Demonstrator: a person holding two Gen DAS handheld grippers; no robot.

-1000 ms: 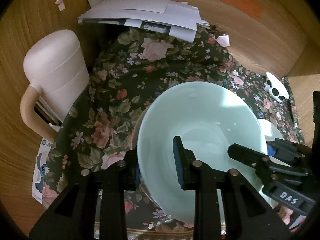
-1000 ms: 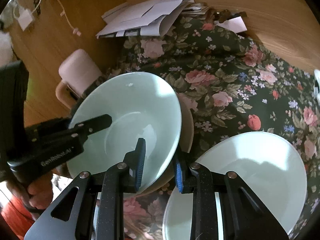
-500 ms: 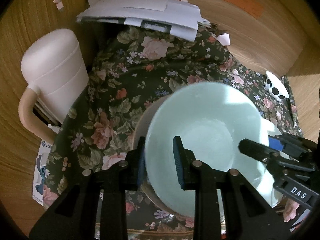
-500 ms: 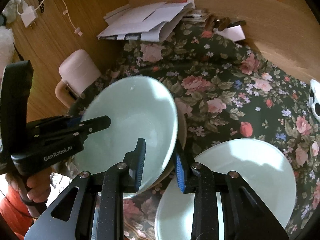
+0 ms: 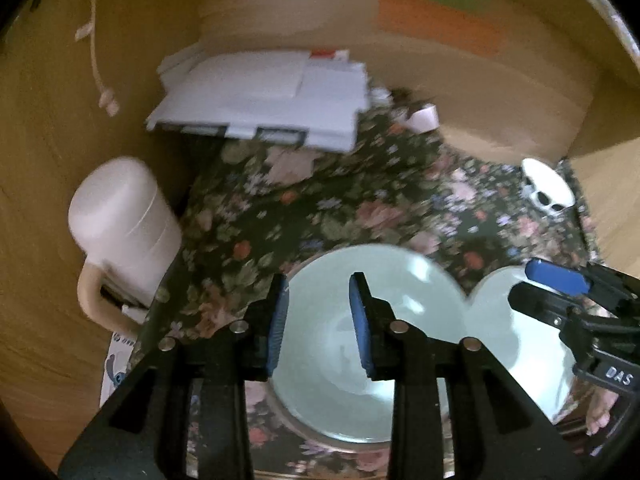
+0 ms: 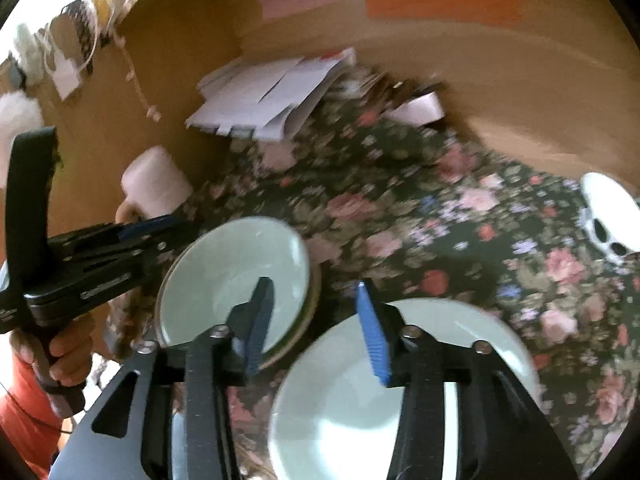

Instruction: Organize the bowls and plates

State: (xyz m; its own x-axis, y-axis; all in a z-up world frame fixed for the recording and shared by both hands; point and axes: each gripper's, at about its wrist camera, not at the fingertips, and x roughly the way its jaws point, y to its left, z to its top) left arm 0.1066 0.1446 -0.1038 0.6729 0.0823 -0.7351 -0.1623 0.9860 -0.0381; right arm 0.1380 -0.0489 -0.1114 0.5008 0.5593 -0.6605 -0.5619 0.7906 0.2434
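Note:
A pale green bowl (image 5: pixel 332 360) (image 6: pixel 224 272) lies level in a tan dish (image 6: pixel 314 304) on the floral cloth. My left gripper (image 5: pixel 318 320) hovers above the bowl's left side. Its jaws are opening, and only the bowl's inside shows through the gap, with no pad pressing the rim. My right gripper (image 6: pixel 316 320) is above the bowl's right rim. Its jaws are opening wide, with cloth and the dish's edge seen between them. A second pale green dish (image 6: pixel 400 400) (image 5: pixel 512 340) sits just right of the bowl. Each gripper shows in the other's view: right gripper (image 5: pixel 548 292), left gripper (image 6: pixel 164 234).
A pale pink jug (image 5: pixel 120 224) with a handle stands at the left wall. A pile of white papers (image 5: pixel 272 96) lies at the back. A small white object with dark holes (image 5: pixel 548 192) sits far right. Wooden walls enclose the floral cloth (image 5: pixel 360 200). A hand (image 6: pixel 60 352) holds the left gripper.
Both grippers let go of the bowl's rim, widened and drew up and back. The bowl, held tilted before, now lies flat in the tan dish.

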